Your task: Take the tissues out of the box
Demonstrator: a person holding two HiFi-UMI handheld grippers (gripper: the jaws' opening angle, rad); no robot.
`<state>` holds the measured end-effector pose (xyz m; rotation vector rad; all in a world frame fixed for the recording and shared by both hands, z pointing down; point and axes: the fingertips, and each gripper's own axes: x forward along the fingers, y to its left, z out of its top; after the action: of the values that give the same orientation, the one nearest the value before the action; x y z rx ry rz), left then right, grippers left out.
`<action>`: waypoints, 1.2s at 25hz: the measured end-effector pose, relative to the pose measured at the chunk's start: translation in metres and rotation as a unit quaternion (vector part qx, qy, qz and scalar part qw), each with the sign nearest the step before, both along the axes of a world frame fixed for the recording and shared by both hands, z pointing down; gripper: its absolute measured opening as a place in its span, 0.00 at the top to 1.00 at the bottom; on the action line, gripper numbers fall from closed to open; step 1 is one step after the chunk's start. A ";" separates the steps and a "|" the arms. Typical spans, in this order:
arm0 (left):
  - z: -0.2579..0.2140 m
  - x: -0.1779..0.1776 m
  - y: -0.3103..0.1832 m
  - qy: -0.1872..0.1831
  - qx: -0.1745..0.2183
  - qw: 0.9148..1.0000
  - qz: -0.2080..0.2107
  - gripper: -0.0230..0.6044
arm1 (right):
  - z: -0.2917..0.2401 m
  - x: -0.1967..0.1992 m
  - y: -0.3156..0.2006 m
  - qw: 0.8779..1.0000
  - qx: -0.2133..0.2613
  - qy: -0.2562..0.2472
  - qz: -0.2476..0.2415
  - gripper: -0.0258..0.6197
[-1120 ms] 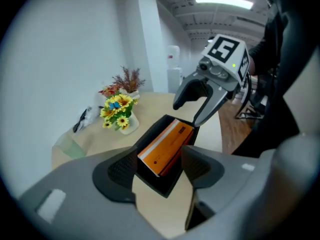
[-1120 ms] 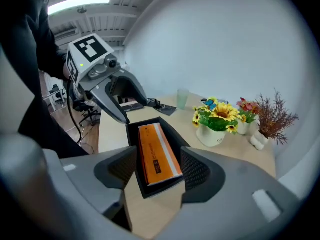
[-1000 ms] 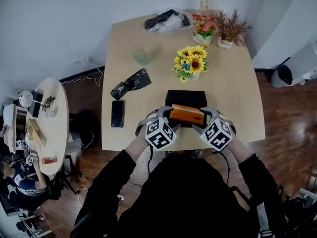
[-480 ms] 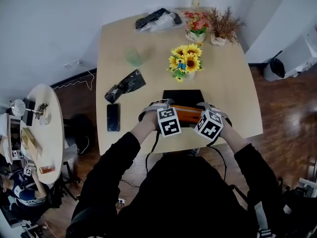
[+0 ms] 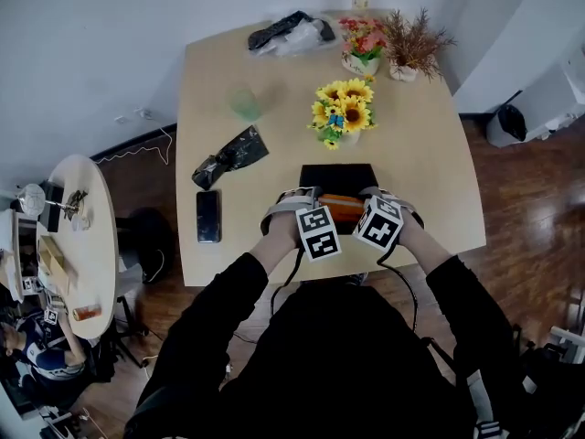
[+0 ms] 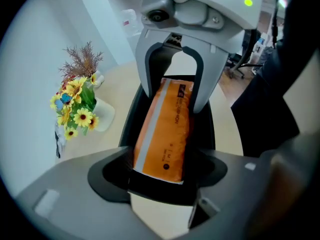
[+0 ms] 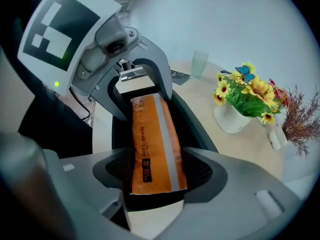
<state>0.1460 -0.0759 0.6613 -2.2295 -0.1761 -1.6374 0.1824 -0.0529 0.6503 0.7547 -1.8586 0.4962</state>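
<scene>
Looks like an office: pale meeting table (image 5: 420, 154), cluttered round side desk (image 5: 96, 245), wood floor (image 5: 521, 208).

tissue pack (image 5: 341, 207): ends hidden under left gripper (image 5: 306, 198), right gripper (image 5: 377, 197) | box (image 5: 340, 176): near edge hidden | person's torso (image 5: 338, 364): cropped

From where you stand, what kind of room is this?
Probably an office or lab workroom: a pale wooden meeting table decorated with a vase of sunflowers, a cluttered round side table beside it, and cables trailing across the dark wood floor.
</scene>
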 end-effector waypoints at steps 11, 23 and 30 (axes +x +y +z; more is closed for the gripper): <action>-0.002 -0.003 0.004 0.034 -0.021 0.999 -0.011 0.54 | -0.003 -0.003 0.004 1.000 0.015 0.001 -0.004 0.53; -0.072 -0.022 0.005 0.093 0.038 0.994 -0.043 0.55 | -0.075 -0.018 0.003 0.995 0.084 0.029 -0.054 0.53; -0.112 -0.049 -0.001 0.117 0.067 0.989 -0.064 0.55 | -0.119 -0.044 -0.003 0.988 0.126 0.027 -0.081 0.53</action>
<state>0.0965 -0.0767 0.5498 -2.3467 0.1365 -1.3873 0.1383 -0.0555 0.5314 0.7666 -1.9339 0.1367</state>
